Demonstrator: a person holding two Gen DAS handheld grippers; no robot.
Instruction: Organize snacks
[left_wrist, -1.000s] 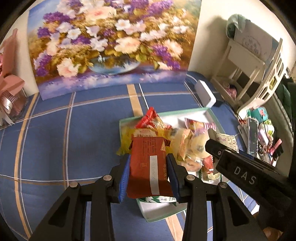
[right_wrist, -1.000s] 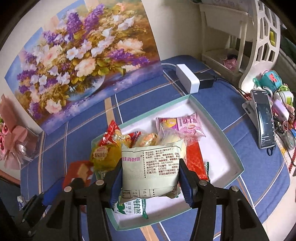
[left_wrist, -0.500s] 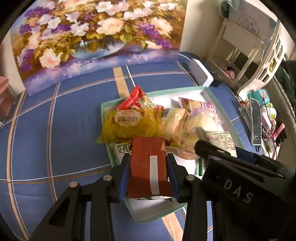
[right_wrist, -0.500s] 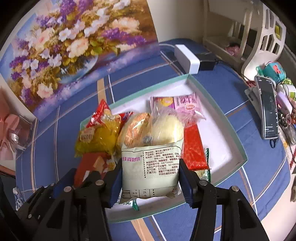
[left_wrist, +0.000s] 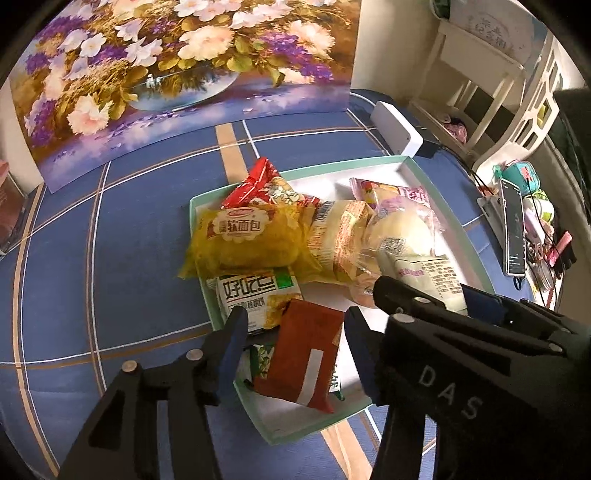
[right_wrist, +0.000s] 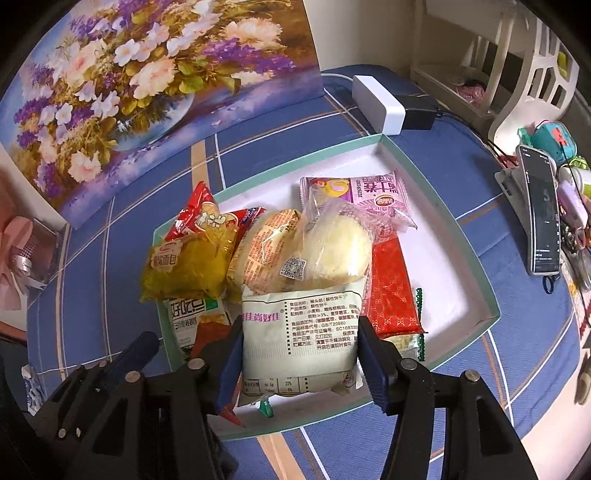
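Note:
A white tray with a teal rim (left_wrist: 351, 167) (right_wrist: 382, 138) holds several snack packets, among them a yellow bread packet (left_wrist: 243, 240) (right_wrist: 184, 266). My left gripper (left_wrist: 295, 332) hangs low over the tray's near left corner, jaws opening. A red-brown packet (left_wrist: 306, 350) (right_wrist: 210, 332) lies tilted between them, with gaps on both sides. My right gripper (right_wrist: 301, 354) is just to the right, over the tray's front. Its jaws are starting to open, and the pads still touch the sides of a white biscuit packet (right_wrist: 299, 339) (left_wrist: 424, 273) resting against the pile.
A flower painting (left_wrist: 184, 74) leans against the back wall on the blue plaid cloth. A white box (right_wrist: 376, 103) lies behind the tray. To the right are a phone on a stand (right_wrist: 543, 218), small clutter and a white shelf (left_wrist: 480, 92). A pink bow box (right_wrist: 22, 266) sits far left.
Both grippers sank toward the tray. The left jaws spread and let go of the red-brown packet, which tipped into the near corner. The right jaws widened slightly around the white packet.

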